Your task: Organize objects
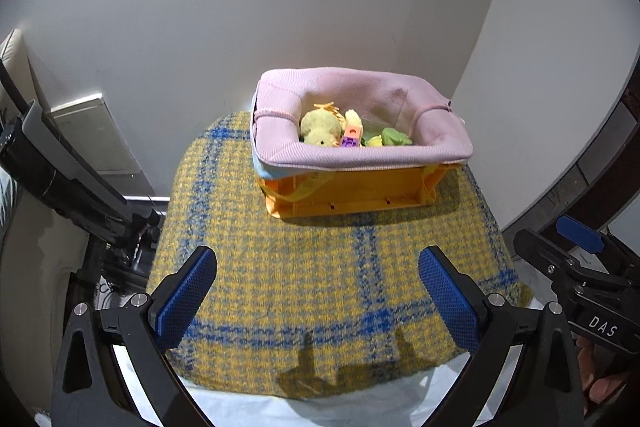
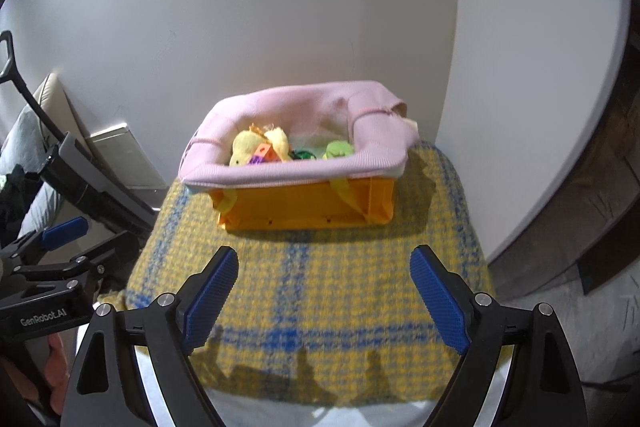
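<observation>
Jaws of left gripper (image 1: 318, 293) and right gripper (image 2: 324, 293) released, empty. Basket (image 1: 348, 189): light, rigid base, soft liner; grip rim.

Left gripper (image 1: 318, 291) spread wide over plaid cloth (image 1: 320, 287), orange basket (image 1: 348, 193) holding toys (image 1: 320, 129) beyond

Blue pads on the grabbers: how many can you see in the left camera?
3. Two are on the left gripper: one pad lower left, one lower right. A third sits on the right gripper at the right edge; its partner may be hidden.
</observation>
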